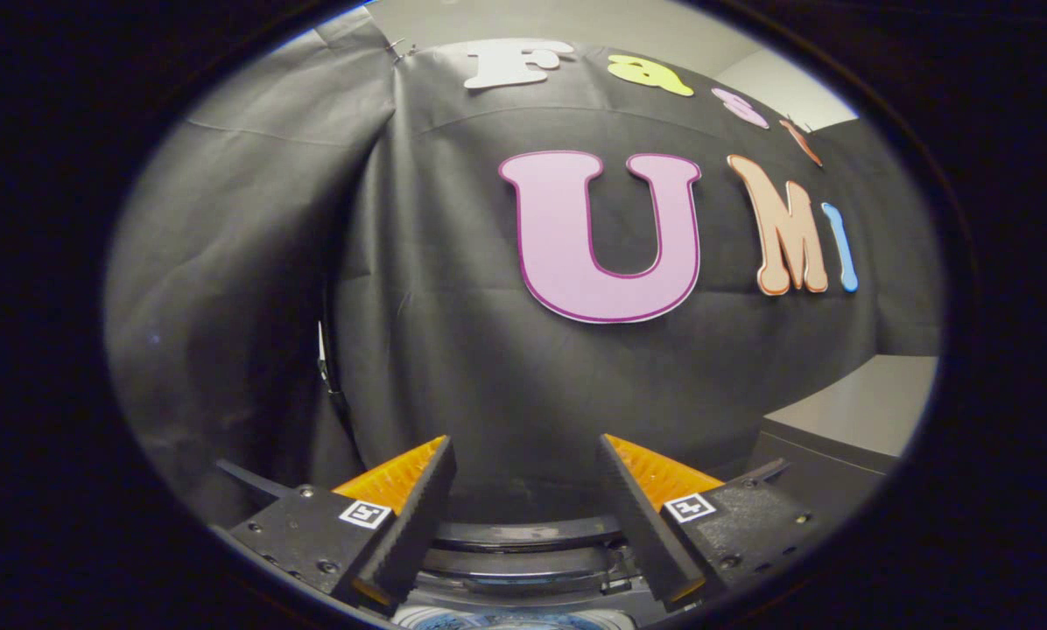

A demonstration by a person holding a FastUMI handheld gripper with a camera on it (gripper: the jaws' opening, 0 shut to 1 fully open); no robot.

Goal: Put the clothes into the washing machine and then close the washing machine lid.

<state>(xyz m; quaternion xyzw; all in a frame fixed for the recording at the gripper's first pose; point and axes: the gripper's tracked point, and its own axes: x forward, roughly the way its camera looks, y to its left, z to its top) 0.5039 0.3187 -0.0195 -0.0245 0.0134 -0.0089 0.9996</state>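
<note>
My gripper (pixel 523 459) is open, its two fingers spread wide with nothing between them. It points at the black cloth wall of the booth. Low between and under the fingers shows the dark curved rim of the washing machine (pixel 528 535), with a sliver of its pale inner part (pixel 515 619) at the very bottom. I cannot tell from here whether the lid is up or down. No clothes are held.
A grey cabinet or box (pixel 847 420) stands beyond the right finger, against the cloth wall. A fold in the black cloth (pixel 335 367) runs down beyond the left finger.
</note>
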